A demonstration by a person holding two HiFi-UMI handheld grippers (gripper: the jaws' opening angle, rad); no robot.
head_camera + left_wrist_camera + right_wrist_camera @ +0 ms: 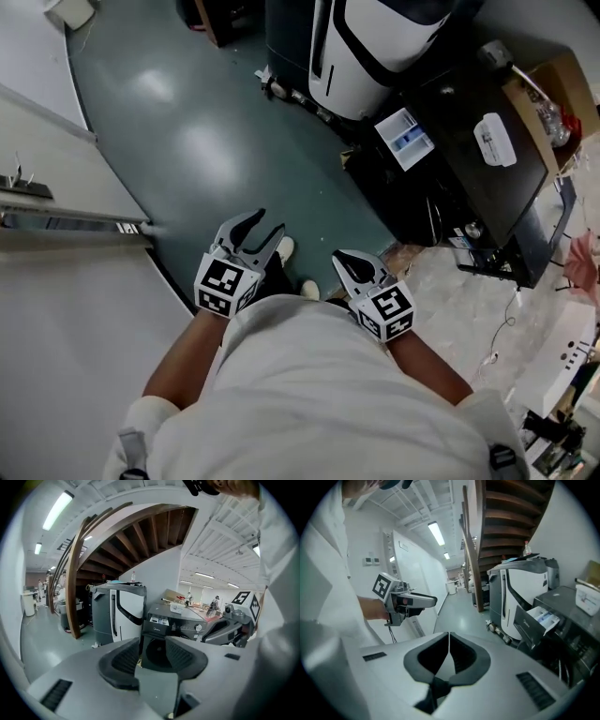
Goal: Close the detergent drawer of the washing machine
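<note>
Two grippers sit tucked near the chest, well apart from the washer [450, 103], so I'd say the push hasn't begun. Jaws on the left gripper [262, 228] are apart, empty; the right gripper [345, 258] has its jaws together, empty. Meanwhile the drawer [405, 139] juts open from the washer's front.

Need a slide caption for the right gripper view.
Right hand-held gripper, jaws shut and empty; the detergent drawer of the washing machine stands open at right.

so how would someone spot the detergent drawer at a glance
Find the dark washing machine beside the white unit. The detergent drawer juts out open from its top front corner. It's the only white tray with blue inside against that dark front.
</note>
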